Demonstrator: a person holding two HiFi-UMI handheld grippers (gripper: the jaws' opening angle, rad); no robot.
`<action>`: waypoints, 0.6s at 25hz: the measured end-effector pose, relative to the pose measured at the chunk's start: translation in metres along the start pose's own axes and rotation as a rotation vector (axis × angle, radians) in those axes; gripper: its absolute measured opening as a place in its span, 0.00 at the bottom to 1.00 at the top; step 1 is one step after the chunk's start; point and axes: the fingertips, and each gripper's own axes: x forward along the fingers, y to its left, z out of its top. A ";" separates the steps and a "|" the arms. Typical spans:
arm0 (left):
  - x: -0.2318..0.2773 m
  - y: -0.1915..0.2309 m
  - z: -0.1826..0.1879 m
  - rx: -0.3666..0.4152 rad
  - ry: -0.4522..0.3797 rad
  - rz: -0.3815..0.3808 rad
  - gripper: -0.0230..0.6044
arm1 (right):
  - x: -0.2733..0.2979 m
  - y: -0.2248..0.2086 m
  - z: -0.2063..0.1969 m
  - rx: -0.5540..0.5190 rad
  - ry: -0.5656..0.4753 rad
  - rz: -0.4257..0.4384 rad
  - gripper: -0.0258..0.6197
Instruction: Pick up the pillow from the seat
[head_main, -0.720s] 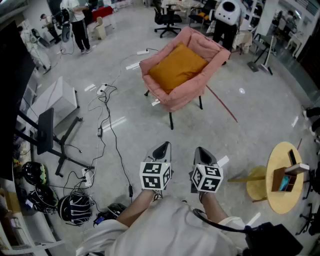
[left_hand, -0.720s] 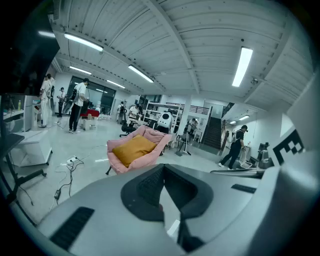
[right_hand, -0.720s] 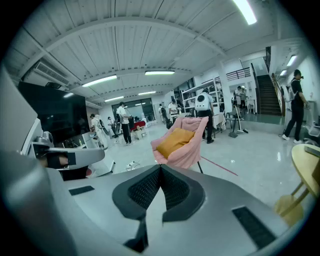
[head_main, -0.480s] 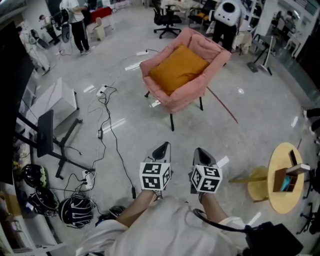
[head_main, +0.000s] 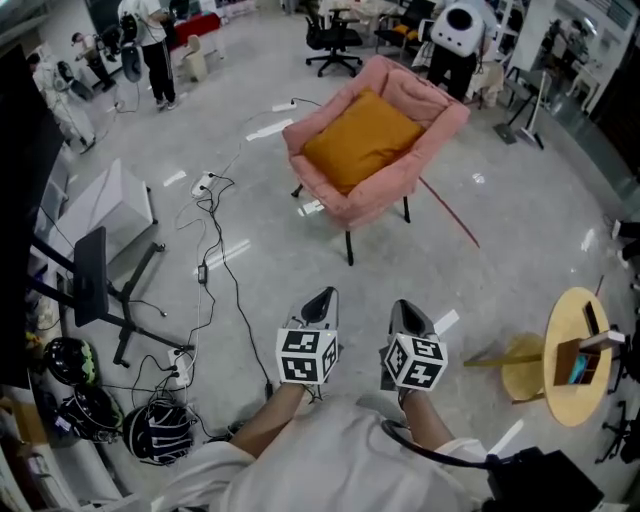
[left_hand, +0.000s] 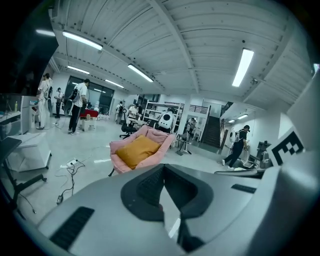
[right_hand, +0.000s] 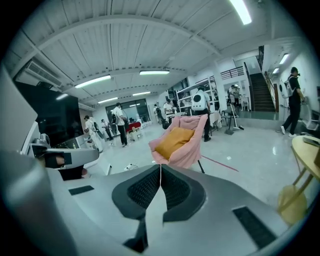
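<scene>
Currently one pillow (head_main: 362, 140) lies in one armchair (head_main: 441, 108); left gripper (head_main: 322, 298), right gripper (head_main: 403, 308): jaws closed, empty.

No word, number or brand can be read anywhere in these views. The only printed signs are the black-and-white square markers on the cube (head_main: 306, 355) of the left claw (head_main: 322, 298) and on the cube (head_main: 416, 362) of the right claw (head_main: 405, 308). They are block patterns, not letters. Part of one such marker (left_hand: 287, 146) shows at the right edge of the left gripper view.
</scene>
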 end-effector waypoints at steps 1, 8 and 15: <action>0.002 0.003 -0.001 -0.006 0.003 0.001 0.05 | 0.001 -0.002 -0.003 0.004 0.009 -0.009 0.09; 0.023 0.014 -0.003 -0.025 0.016 0.003 0.05 | 0.023 -0.016 -0.008 0.023 0.054 -0.041 0.09; 0.061 0.036 0.012 -0.013 0.015 0.052 0.05 | 0.075 -0.027 0.007 0.018 0.078 -0.021 0.09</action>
